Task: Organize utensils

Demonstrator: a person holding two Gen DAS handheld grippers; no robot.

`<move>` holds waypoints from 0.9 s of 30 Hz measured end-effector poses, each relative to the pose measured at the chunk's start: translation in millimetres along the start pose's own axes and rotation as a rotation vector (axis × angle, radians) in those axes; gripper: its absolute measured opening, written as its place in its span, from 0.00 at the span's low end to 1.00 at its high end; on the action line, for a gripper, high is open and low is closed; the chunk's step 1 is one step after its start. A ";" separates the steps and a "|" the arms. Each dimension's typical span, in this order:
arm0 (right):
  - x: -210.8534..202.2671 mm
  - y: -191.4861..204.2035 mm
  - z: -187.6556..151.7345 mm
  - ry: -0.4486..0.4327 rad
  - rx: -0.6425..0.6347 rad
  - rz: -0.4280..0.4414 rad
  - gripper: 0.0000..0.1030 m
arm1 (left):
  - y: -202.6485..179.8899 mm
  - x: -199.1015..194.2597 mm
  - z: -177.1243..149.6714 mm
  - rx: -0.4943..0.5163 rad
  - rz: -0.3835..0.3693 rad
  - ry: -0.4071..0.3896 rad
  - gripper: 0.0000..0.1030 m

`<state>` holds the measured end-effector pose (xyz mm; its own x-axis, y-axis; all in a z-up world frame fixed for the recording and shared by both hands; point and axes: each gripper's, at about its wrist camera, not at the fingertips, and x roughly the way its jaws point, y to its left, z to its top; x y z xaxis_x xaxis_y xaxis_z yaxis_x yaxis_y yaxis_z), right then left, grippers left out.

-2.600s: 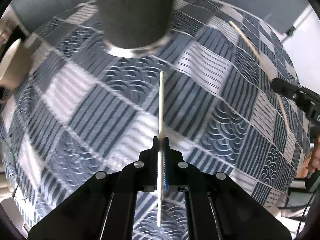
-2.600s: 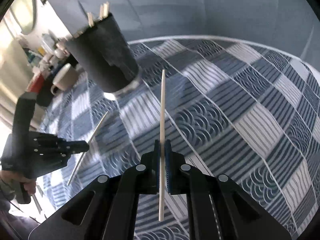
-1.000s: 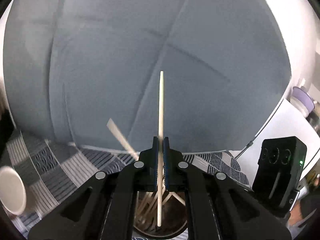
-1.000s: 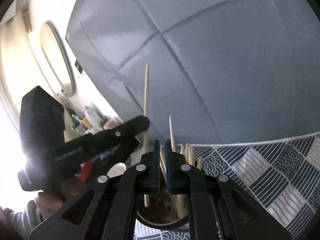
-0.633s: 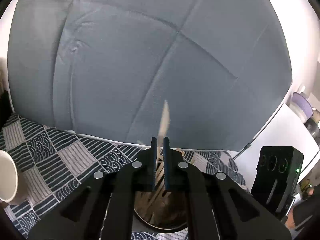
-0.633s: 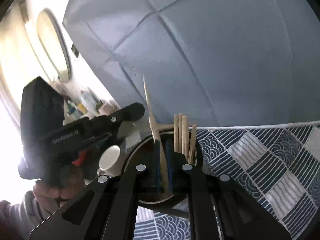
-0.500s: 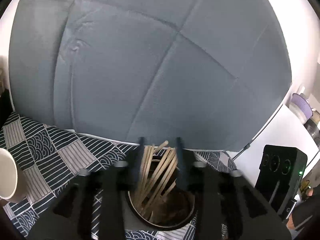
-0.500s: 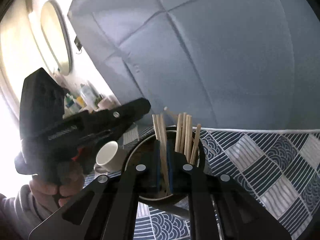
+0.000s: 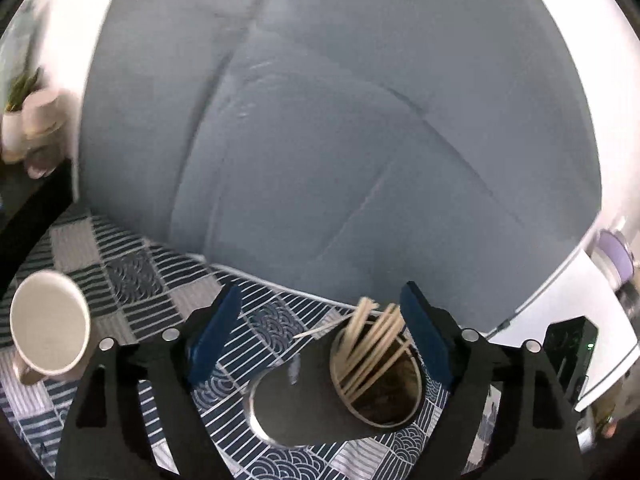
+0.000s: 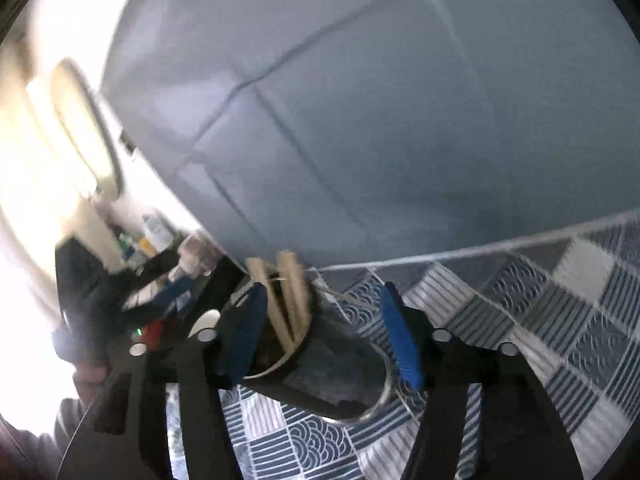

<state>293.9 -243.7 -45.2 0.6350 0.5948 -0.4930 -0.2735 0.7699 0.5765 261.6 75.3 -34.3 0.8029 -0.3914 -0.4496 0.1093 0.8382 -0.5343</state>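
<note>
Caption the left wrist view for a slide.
Left gripper opening, nothing between its pads, above a dark holder of wooden chopsticks on a patterned tablecloth.

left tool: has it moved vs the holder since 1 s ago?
Yes. The left tool has shifted left: the dark holder, centred under it before, now sits toward its right finger. Jaws opening, empty.

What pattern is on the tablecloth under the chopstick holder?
Navy and white patchwork squares of stripes and wave scallops on the tablecloth, clearest in the right wrist view.
</note>
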 end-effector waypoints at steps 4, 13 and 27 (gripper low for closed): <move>1.2 -27.3 6.2 0.015 0.088 -0.042 0.61 | 15.8 2.4 0.3 -0.052 0.033 0.019 0.82; 69.2 -100.0 -0.6 0.274 0.549 -0.010 0.68 | 29.4 25.3 -5.8 -0.069 0.112 0.057 0.84; 198.0 -102.8 -19.6 0.517 0.997 0.268 0.68 | 41.0 28.9 -20.7 -0.007 0.211 0.123 0.84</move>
<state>433.6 -200.5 -214.9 0.2081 0.9126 -0.3519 0.4837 0.2167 0.8480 277.2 90.6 -84.0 0.7301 -0.2511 -0.6355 -0.0581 0.9038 -0.4239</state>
